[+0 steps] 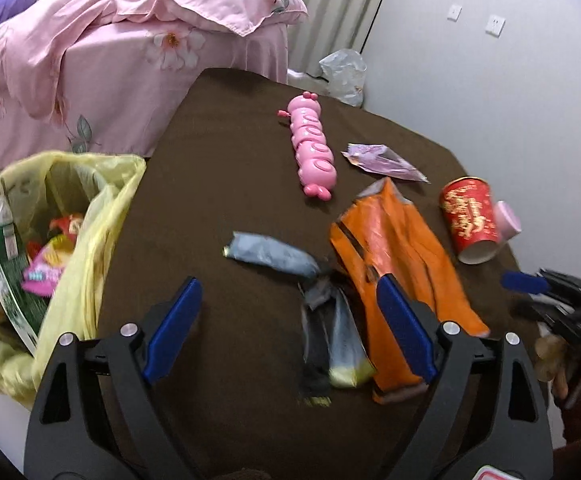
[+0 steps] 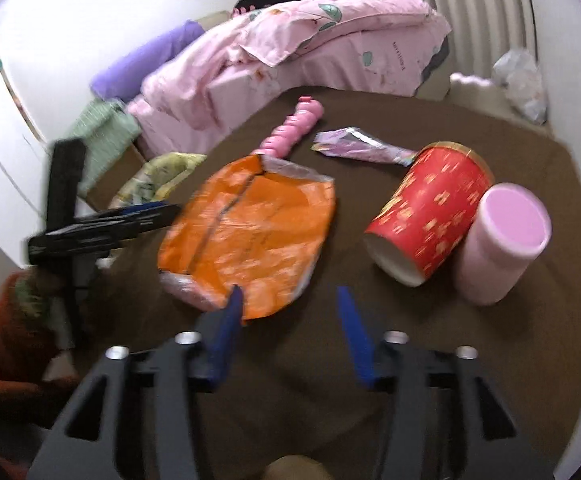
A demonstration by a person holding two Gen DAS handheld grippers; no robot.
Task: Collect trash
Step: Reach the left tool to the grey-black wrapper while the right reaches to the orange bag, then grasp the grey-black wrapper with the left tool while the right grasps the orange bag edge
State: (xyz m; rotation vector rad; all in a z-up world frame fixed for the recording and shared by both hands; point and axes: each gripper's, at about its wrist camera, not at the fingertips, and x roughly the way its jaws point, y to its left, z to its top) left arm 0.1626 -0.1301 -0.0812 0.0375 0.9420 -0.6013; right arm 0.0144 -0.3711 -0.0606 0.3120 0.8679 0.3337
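1. At nine o'clock in the left wrist view, a yellow trash bag (image 1: 90,216) hangs open beside the brown table (image 1: 230,184), with wrappers already inside.
2. The left gripper (image 1: 290,320) hovers over the table with its jaws wide and nothing pressed between the pads.
3. A grey wrapper (image 1: 270,258) lies at the centre, and a second grey-and-yellow wrapper (image 1: 342,344) lies between the left fingers, at five o'clock from the first.
4. At twelve o'clock lies a pink caterpillar toy (image 1: 312,148).
5. An orange snack bag (image 1: 402,264) lies flat at three o'clock of the grey wrapper; a purple wrapper (image 1: 382,162) lies beyond it.
6. A red paper cup (image 1: 470,220) lies on its side, touching a pink cup (image 2: 502,240).
7. The right gripper (image 2: 290,308) has jaws apart and empty; its left finger is at the orange bag's near edge.
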